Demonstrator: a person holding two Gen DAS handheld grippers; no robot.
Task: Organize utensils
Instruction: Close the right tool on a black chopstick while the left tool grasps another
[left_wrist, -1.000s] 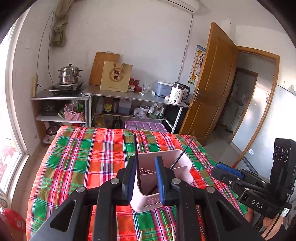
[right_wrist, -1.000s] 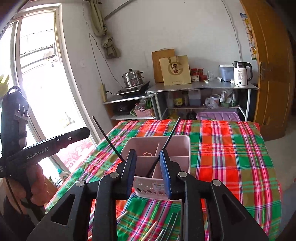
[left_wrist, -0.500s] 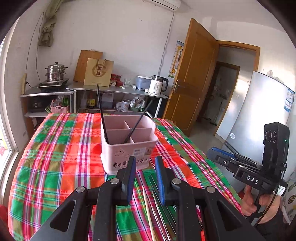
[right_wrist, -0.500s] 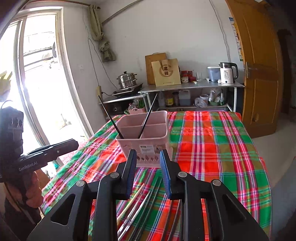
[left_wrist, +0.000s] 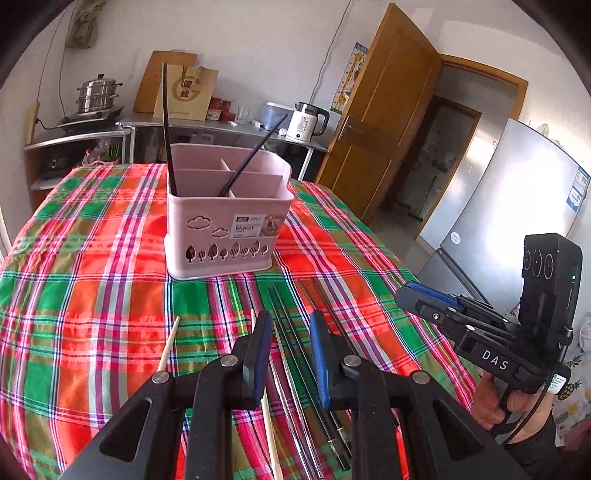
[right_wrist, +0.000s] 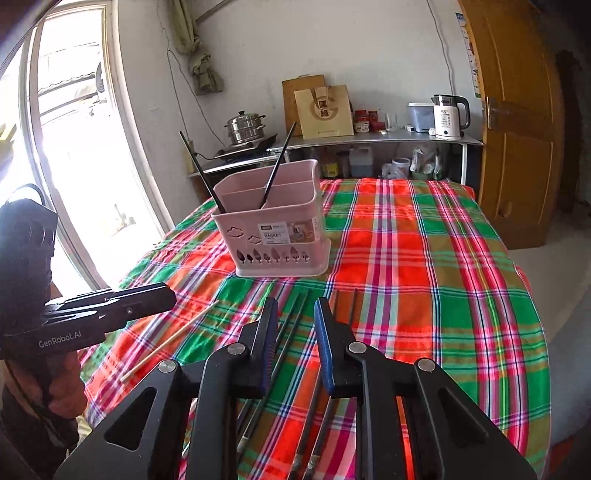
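On the near side of the plaid tablecloth (left_wrist: 92, 295), loose chopsticks (right_wrist: 291, 332) lie under both my grippers: dark slim ones and pale wooden ones. Farther off stands the pink plastic caddy (left_wrist: 225, 229), its sticker reading "BASKET", cloud and tree cut-outs in its wall, two black chopsticks (left_wrist: 167, 129) leaning inside. My left gripper (left_wrist: 288, 354) has a narrow gap, pinching nothing. My right gripper (right_wrist: 295, 343), marked "DAS", is closing, empty.

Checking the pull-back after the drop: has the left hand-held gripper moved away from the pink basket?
Yes. The left hand-held gripper has drawn back from the pink basket, now over loose chopsticks.
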